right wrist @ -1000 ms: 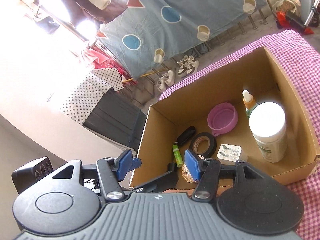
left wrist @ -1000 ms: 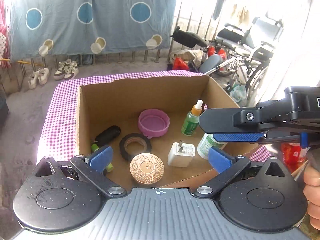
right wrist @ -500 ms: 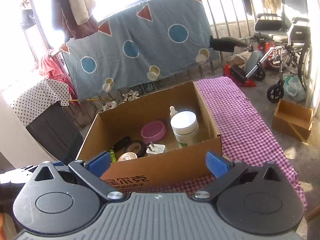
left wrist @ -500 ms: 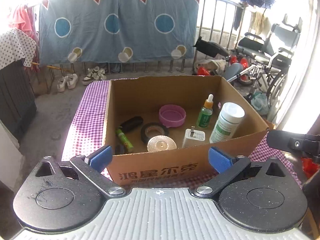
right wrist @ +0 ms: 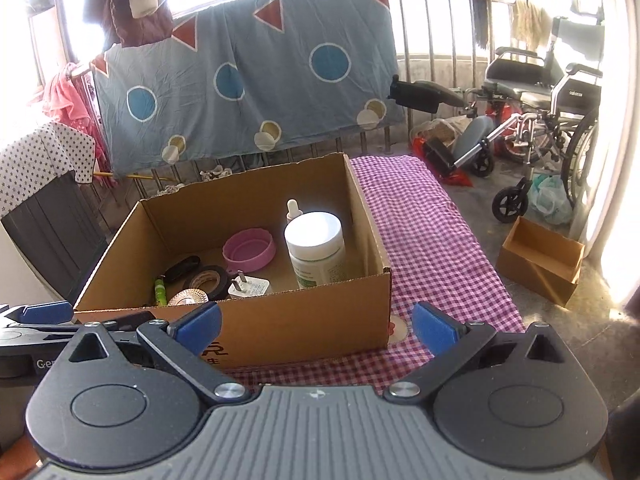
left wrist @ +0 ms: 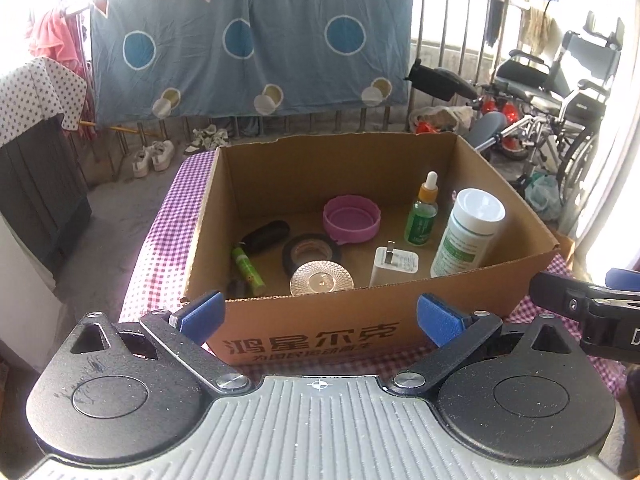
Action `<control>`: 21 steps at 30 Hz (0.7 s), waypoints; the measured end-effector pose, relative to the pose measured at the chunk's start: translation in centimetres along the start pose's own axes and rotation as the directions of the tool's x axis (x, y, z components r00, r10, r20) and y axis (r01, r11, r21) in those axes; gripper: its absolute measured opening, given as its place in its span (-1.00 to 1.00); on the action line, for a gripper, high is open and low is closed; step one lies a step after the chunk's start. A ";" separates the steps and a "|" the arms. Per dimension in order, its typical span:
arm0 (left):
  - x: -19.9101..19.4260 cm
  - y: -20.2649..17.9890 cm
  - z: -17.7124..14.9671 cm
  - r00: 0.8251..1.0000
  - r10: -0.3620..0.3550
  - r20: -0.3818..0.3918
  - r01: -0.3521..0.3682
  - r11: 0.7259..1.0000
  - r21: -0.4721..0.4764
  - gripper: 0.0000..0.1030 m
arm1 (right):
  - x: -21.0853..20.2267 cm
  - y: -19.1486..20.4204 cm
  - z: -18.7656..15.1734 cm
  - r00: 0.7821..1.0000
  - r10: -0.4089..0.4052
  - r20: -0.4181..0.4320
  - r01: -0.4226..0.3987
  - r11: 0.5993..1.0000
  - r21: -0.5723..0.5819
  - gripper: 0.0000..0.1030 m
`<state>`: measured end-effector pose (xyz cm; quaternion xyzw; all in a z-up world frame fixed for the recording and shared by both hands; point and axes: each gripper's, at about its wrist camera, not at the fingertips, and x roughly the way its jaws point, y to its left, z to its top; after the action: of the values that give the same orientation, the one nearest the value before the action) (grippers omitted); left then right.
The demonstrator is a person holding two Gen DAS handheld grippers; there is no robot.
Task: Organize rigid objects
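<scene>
just beyond both open claws [left wrist: 319,316] [right wrist: 315,328]: box [left wrist: 320,334].

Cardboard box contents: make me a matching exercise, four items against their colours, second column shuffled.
All four lie in the cardboard box.

Items:
1. dropper bottle
2. plastic lid
3. tape roll
4. wall charger

Colours:
A. black
B. white
C. green with an orange neck
D. pink

Pairs: 1-C, 2-D, 3-A, 4-B
</scene>
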<state>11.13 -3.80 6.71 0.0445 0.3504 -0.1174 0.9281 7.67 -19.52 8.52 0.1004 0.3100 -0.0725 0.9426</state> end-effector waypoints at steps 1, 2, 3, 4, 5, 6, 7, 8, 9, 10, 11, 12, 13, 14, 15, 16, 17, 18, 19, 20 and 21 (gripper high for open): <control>0.1 -0.1 0.0 1.000 0.011 -0.003 -0.011 1.000 -0.001 0.99 | 0.3 0.1 0.1 1.000 -0.001 -0.008 0.001 1.000 -0.010 1.00; 0.2 -0.2 0.1 1.000 0.017 -0.005 -0.017 1.000 0.002 0.99 | 0.6 0.2 0.2 1.000 -0.002 -0.014 0.001 1.000 -0.016 1.00; 0.4 -0.3 0.2 1.000 0.022 -0.011 -0.022 1.000 0.005 0.99 | 0.9 0.3 0.1 1.000 -0.003 -0.022 0.002 1.000 -0.025 1.00; 0.5 -0.4 0.3 0.999 0.033 -0.017 -0.033 0.999 0.003 0.99 | 1.1 0.4 0.2 1.000 -0.003 -0.025 0.002 1.000 -0.029 1.00; 0.6 -0.4 0.4 0.999 0.039 -0.020 -0.039 0.999 0.000 0.99 | 1.4 0.5 0.3 1.000 -0.004 -0.028 0.003 0.999 -0.036 1.00; 0.7 -0.4 0.4 0.999 0.043 -0.023 -0.043 0.999 -0.002 0.99 | 1.7 0.5 0.4 0.999 -0.006 -0.032 0.005 0.999 -0.041 1.00; 0.8 -0.5 0.5 0.998 0.049 -0.027 -0.049 0.999 -0.004 0.99 | 1.9 0.5 0.5 0.999 -0.009 -0.034 0.008 0.999 -0.043 1.00; 0.8 -0.5 0.6 0.998 0.052 -0.028 -0.052 0.999 -0.006 0.99 | 2.1 0.5 0.6 0.999 -0.013 -0.038 0.012 0.999 -0.046 1.00; 0.9 -0.4 0.7 0.998 0.055 -0.029 -0.055 0.998 -0.009 0.99 | 2.3 0.5 0.6 0.999 -0.016 -0.041 0.014 0.999 -0.050 1.00; 1.0 -0.5 0.7 0.998 0.059 -0.030 -0.060 0.998 -0.008 0.99 | 2.4 0.5 0.6 0.999 -0.017 -0.043 0.015 0.999 -0.052 1.00; 1.0 -0.5 0.8 0.998 0.063 -0.030 -0.064 0.998 -0.004 0.99 | 2.6 0.5 0.7 0.999 -0.018 -0.046 0.015 0.998 -0.053 1.00; 1.0 -0.5 0.9 0.997 0.067 -0.030 -0.067 0.998 -0.002 0.99 | 2.7 0.4 0.7 0.999 -0.020 -0.049 0.017 0.998 -0.056 1.00; 1.1 -0.6 0.8 0.997 0.071 -0.030 -0.071 0.998 0.001 0.99 | 2.7 0.5 0.8 0.999 -0.021 -0.050 0.018 0.998 -0.057 1.00; 1.1 -0.7 0.8 0.997 0.074 -0.032 -0.073 0.997 0.004 0.99 | 2.9 0.4 0.8 0.998 -0.025 -0.050 0.021 0.998 -0.061 1.00; 1.2 -0.7 0.8 0.996 0.076 -0.036 -0.076 0.997 0.006 0.99 | 2.9 0.5 0.8 0.998 -0.028 -0.050 0.025 0.998 -0.065 1.00; 1.3 -0.7 0.9 0.996 0.076 -0.040 -0.076 0.997 0.005 0.99 | 3.0 0.5 0.9 0.998 -0.032 -0.051 0.029 0.997 -0.069 1.00; 1.3 -0.7 0.9 0.996 0.075 -0.044 -0.075 0.997 0.004 0.99 | 3.0 0.4 0.9 0.998 -0.034 -0.051 0.030 0.997 -0.070 1.00; 1.4 -0.7 0.9 0.996 0.075 -0.048 -0.075 0.997 0.003 0.99 | 3.1 0.4 0.9 0.998 -0.035 -0.054 0.031 0.997 -0.069 1.00; 1.4 -0.8 0.9 0.996 0.076 -0.049 -0.076 0.997 0.004 0.99 | 3.1 0.4 1.0 0.998 -0.036 -0.057 0.032 0.997 -0.068 1.00; 1.4 -0.8 1.0 0.995 0.079 -0.053 -0.079 0.997 0.006 0.99 | 3.1 0.5 0.9 0.998 -0.036 -0.059 0.032 0.997 -0.067 1.00; 1.5 -0.9 1.0 0.995 0.083 -0.056 -0.082 0.997 0.008 0.99 | 3.2 0.5 0.8 0.997 -0.037 -0.062 0.033 0.997 -0.066 1.00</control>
<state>12.62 -5.09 6.49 0.0649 0.3739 -0.0787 0.9218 10.78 -19.48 7.32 0.0666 0.3434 -0.0756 0.9338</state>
